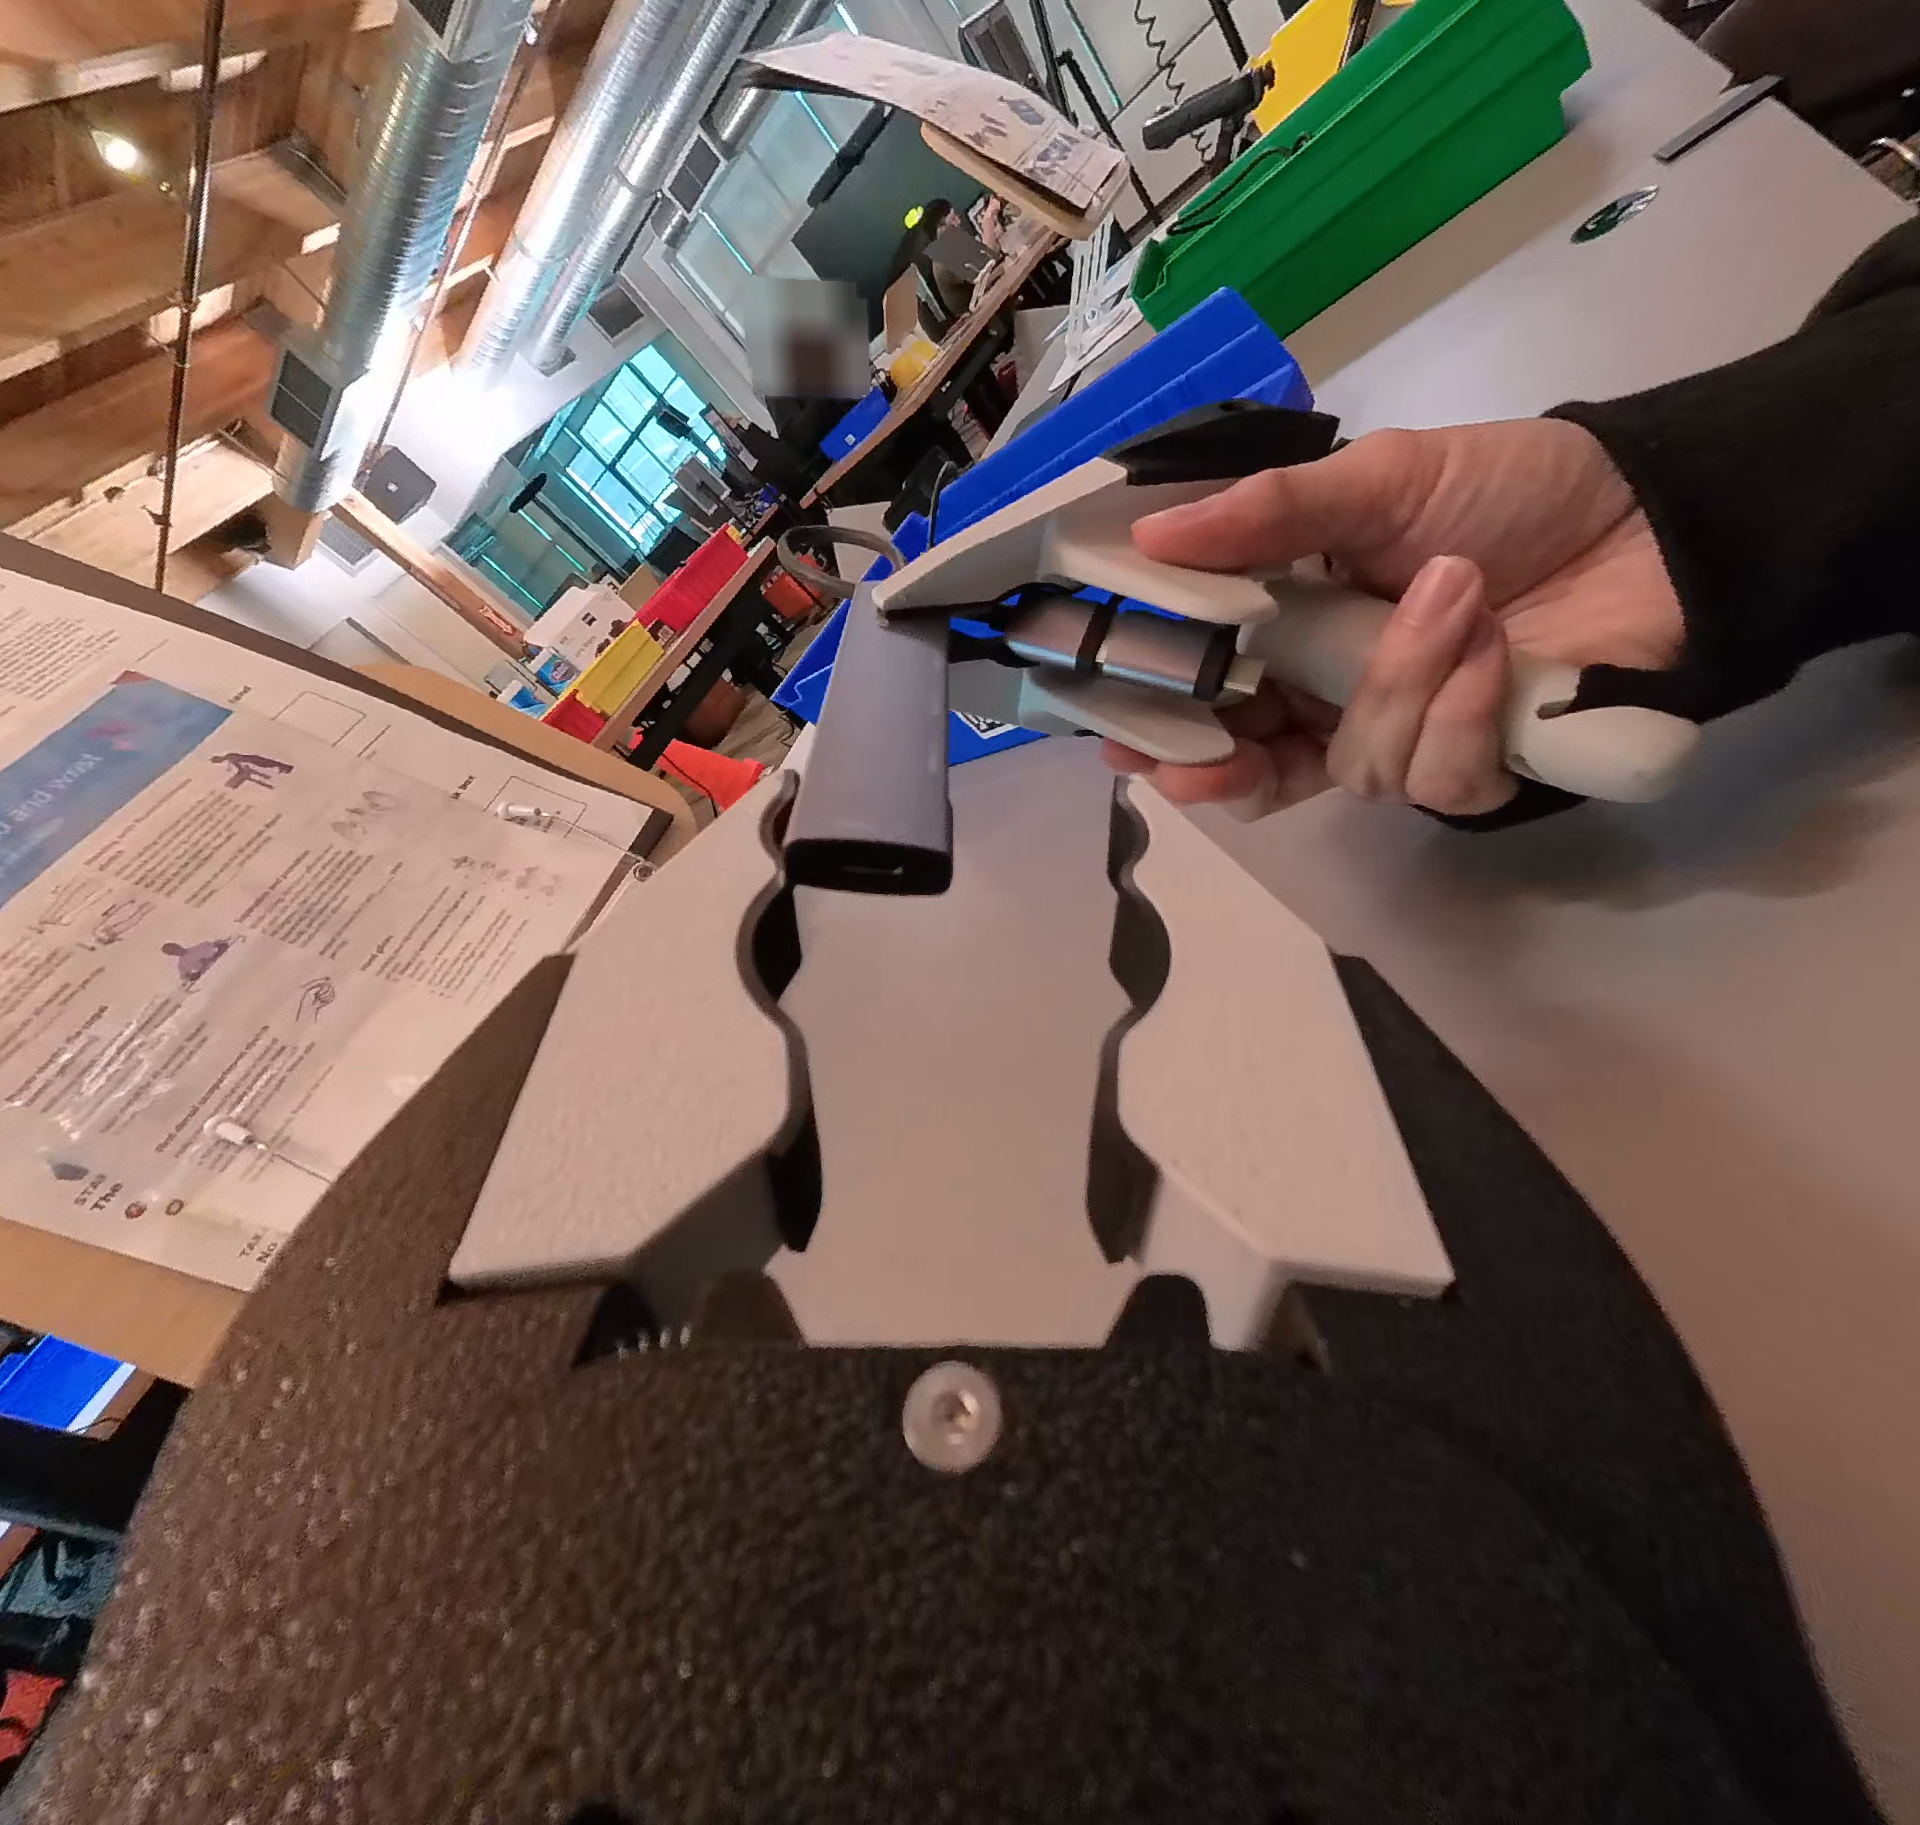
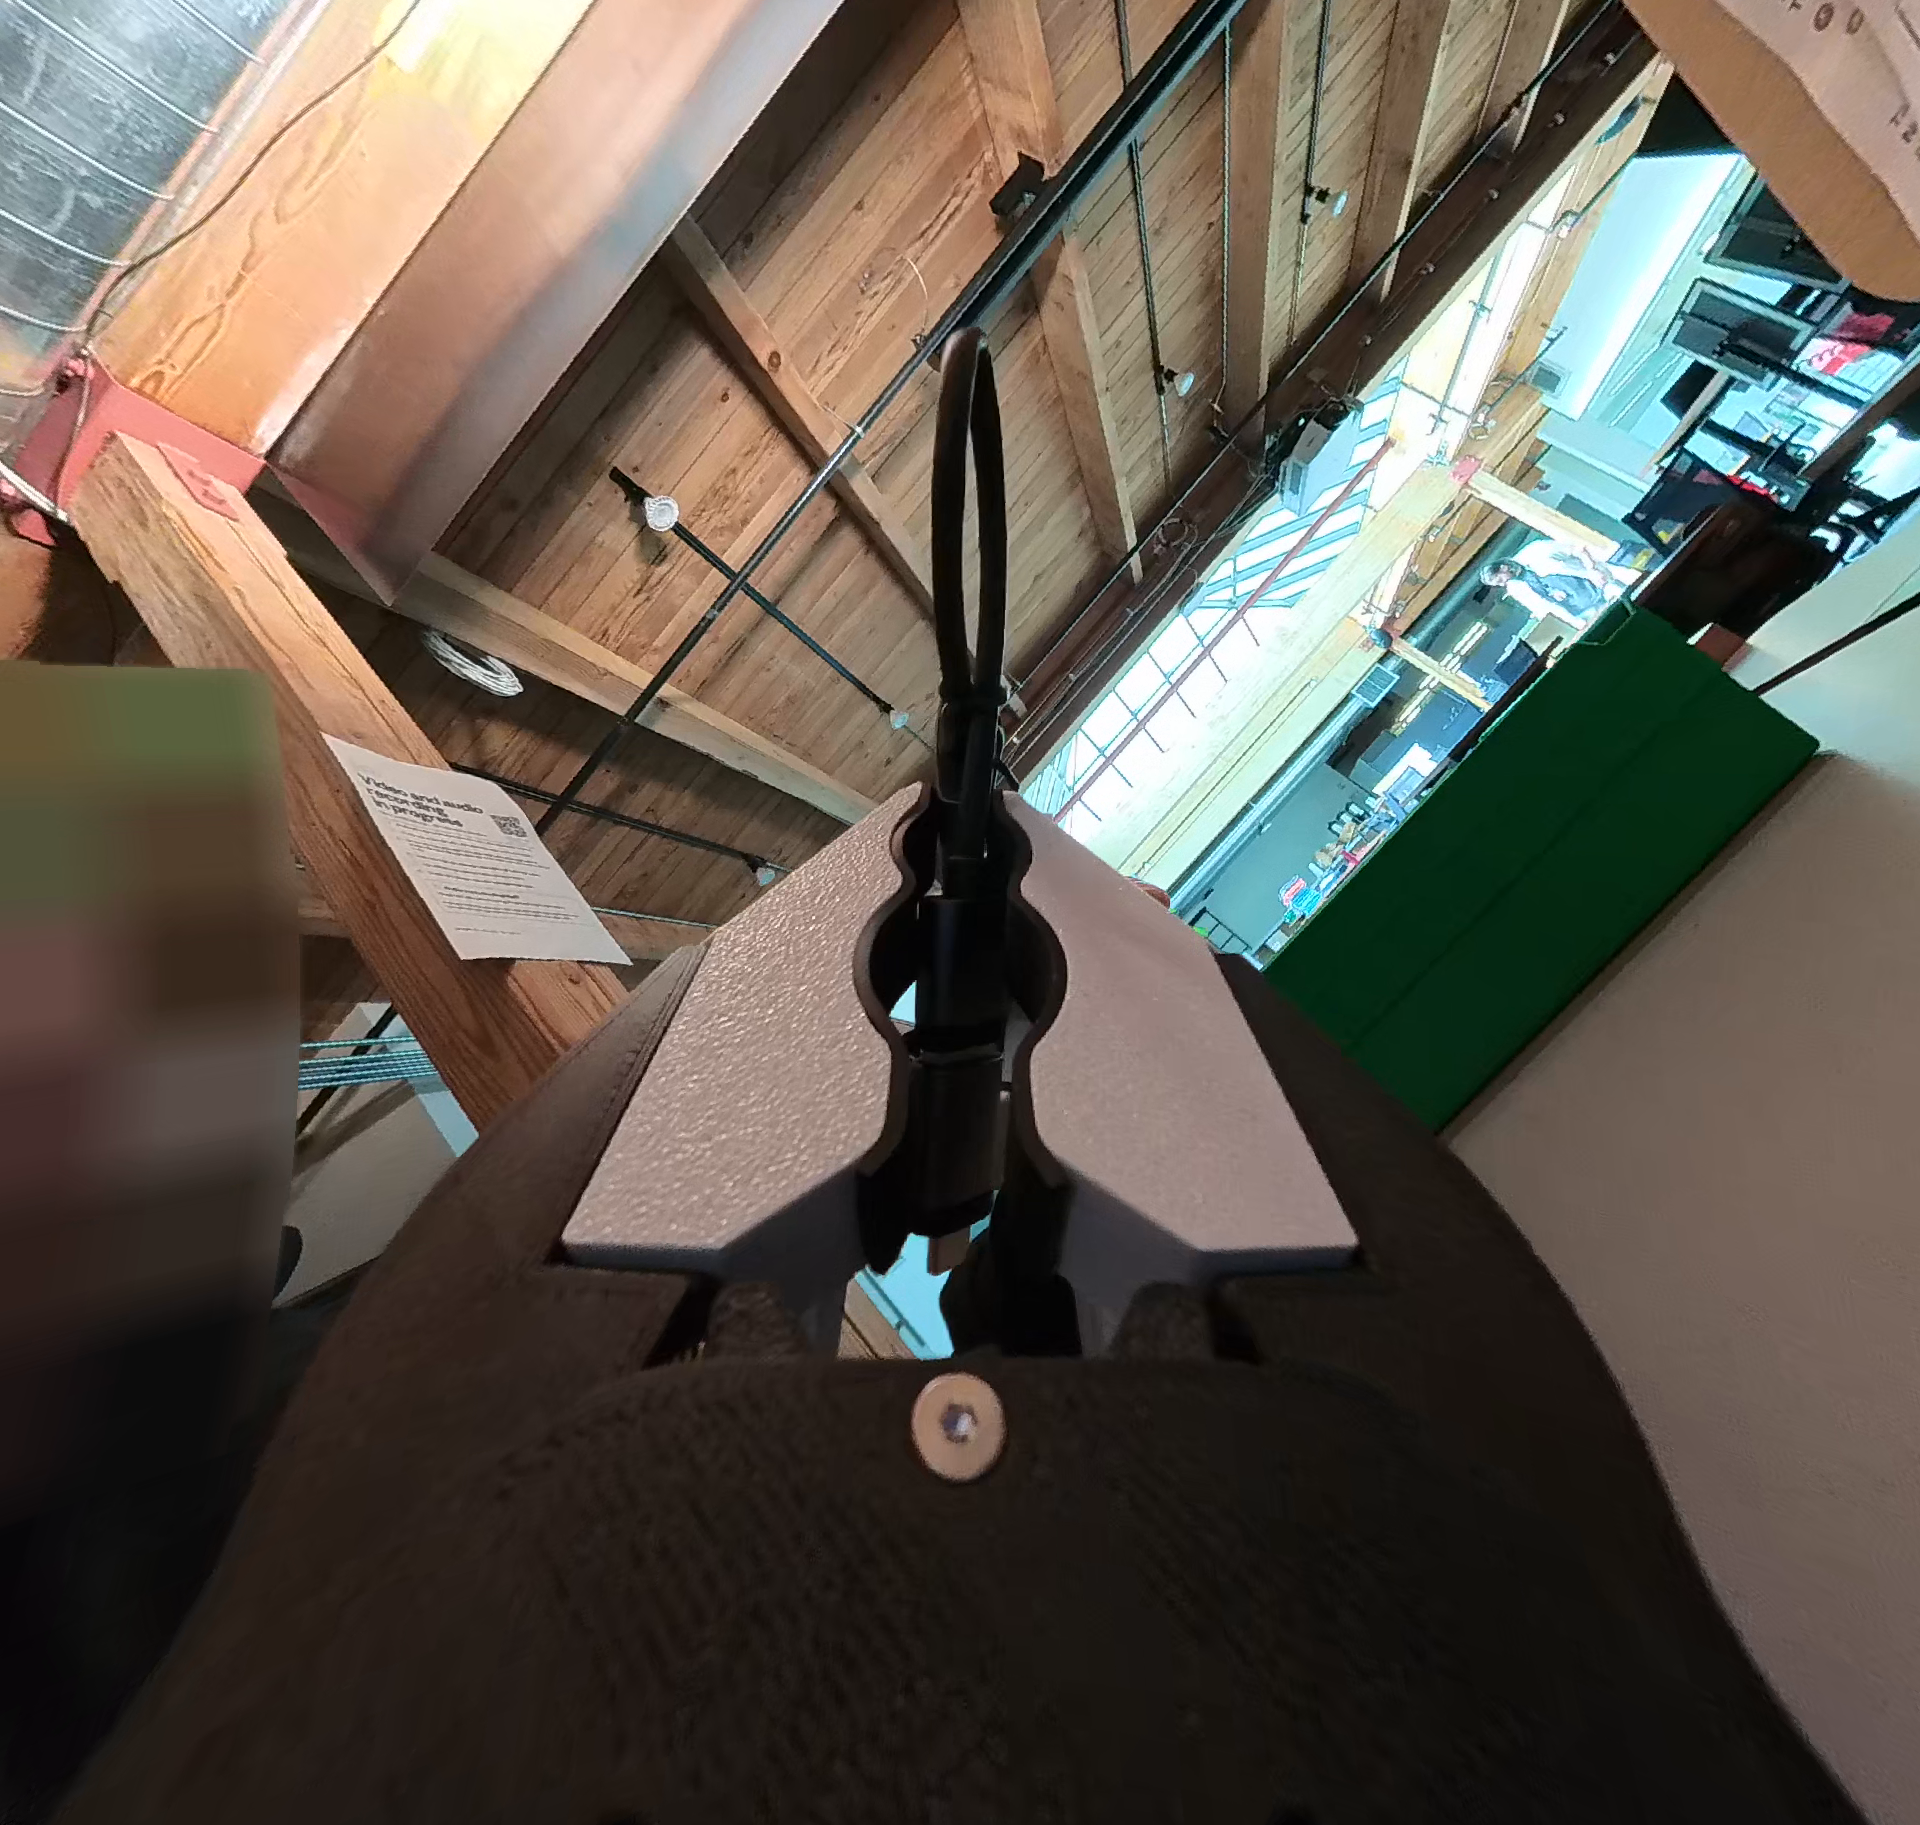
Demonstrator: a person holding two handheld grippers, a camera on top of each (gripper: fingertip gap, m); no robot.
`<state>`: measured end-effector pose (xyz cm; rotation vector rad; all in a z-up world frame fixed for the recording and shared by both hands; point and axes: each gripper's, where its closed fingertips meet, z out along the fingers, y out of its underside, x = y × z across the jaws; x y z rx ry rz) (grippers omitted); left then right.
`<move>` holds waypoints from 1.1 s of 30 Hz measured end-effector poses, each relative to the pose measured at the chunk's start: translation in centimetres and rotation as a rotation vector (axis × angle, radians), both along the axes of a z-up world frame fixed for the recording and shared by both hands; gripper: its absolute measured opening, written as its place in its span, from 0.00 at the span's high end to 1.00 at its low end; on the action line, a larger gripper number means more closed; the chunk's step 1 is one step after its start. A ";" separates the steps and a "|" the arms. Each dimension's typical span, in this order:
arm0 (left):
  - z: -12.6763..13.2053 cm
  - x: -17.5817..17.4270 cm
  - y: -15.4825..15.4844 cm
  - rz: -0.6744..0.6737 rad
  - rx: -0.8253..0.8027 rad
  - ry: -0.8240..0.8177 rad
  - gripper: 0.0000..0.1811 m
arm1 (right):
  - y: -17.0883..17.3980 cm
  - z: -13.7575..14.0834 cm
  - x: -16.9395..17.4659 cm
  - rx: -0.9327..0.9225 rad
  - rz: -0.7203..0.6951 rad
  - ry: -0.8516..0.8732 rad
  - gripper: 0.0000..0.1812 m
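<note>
Grippers, both views: your left gripper [image 1: 951, 845] stands wide open over the pale grey tabletop [image 1: 1558, 996], gripping nothing. A dark grey slab-shaped adapter with an end port [image 1: 883, 747] hangs just inside its 11 o'clock fingertip; contact, cannot tell. Your right gripper [image 2: 961, 819], seen at 2 o'clock from the left wrist camera, is closed around a bundled black cable with metal connectors [image 2: 961, 996], loop protruding at 12 o'clock. Your hand [image 1: 1455, 612] grips its handle. Blue plastic bin [image 1: 1143, 404] lies behind.
</note>
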<state>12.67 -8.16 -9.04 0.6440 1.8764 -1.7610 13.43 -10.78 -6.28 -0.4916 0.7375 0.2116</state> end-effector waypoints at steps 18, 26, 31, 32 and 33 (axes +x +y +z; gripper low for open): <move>1.6 1.1 0.4 0.028 -0.048 0.184 0.89 | -0.5 0.1 0.1 -0.090 -0.106 -0.016 0.83; 2.1 4.3 4.5 -0.094 0.006 0.792 0.88 | -1.5 0.6 -1.0 -0.958 -0.750 -0.278 0.24; -0.5 2.4 6.1 -0.237 0.182 0.787 0.88 | 0.6 1.7 -3.5 -0.904 -0.559 -0.443 0.33; -0.9 1.6 6.1 -0.270 0.217 0.755 0.88 | 1.2 0.9 -3.3 -0.950 -0.518 -0.435 0.36; -1.2 0.7 6.1 -0.308 0.246 0.729 0.88 | 1.6 -0.1 -2.9 -0.998 -0.492 -0.409 0.37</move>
